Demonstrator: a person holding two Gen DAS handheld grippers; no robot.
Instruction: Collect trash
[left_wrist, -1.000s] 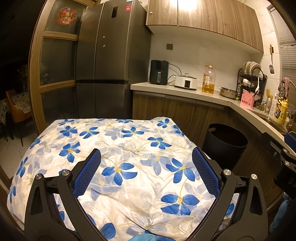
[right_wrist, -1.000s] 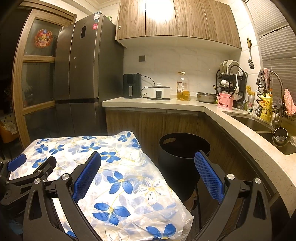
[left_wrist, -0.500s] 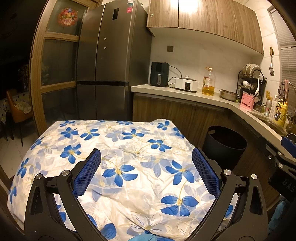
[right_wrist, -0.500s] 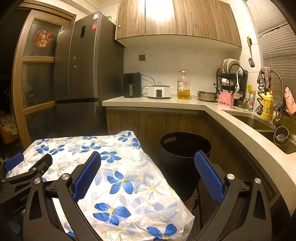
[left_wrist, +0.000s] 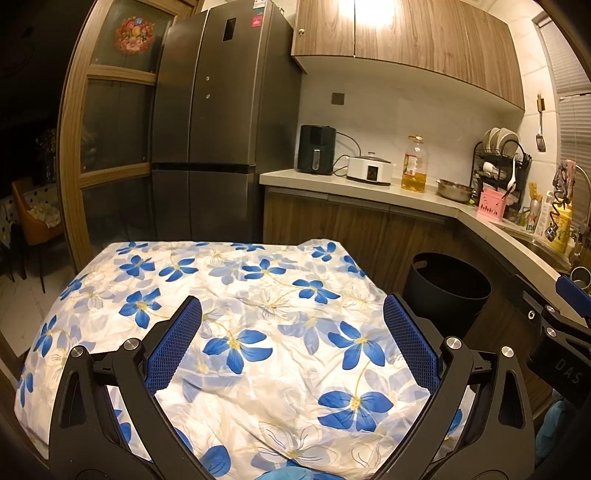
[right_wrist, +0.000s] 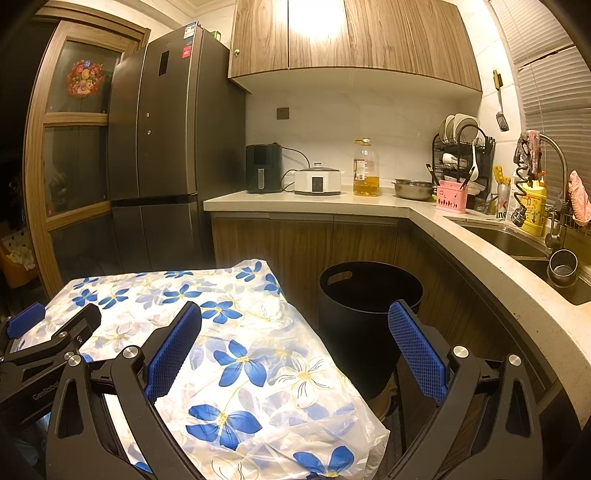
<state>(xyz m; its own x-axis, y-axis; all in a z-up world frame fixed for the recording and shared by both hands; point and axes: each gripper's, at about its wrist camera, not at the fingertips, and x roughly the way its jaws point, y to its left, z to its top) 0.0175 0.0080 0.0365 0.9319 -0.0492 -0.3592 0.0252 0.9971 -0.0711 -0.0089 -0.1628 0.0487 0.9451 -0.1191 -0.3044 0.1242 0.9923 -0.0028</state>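
A black round trash bin (left_wrist: 448, 290) (right_wrist: 369, 314) stands on the floor to the right of a table covered in a white cloth with blue flowers (left_wrist: 229, 306) (right_wrist: 236, 354). No trash shows on the cloth. My left gripper (left_wrist: 291, 332) hovers open over the middle of the table, nothing between its blue pads. My right gripper (right_wrist: 295, 336) is open too, held over the table's right edge with its right finger in front of the bin. Each gripper shows at the side of the other's view.
A wooden counter (right_wrist: 332, 203) runs behind and along the right, carrying an air fryer (right_wrist: 264, 168), a cooker, an oil bottle (right_wrist: 365, 166), a dish rack and a sink (right_wrist: 509, 240). A tall grey fridge (left_wrist: 218, 122) stands behind the table. An orange chair (left_wrist: 35, 218) sits far left.
Both grippers have tipped or dropped slightly, so the scene sits a little higher in view. Nothing was taken hold of or let go.
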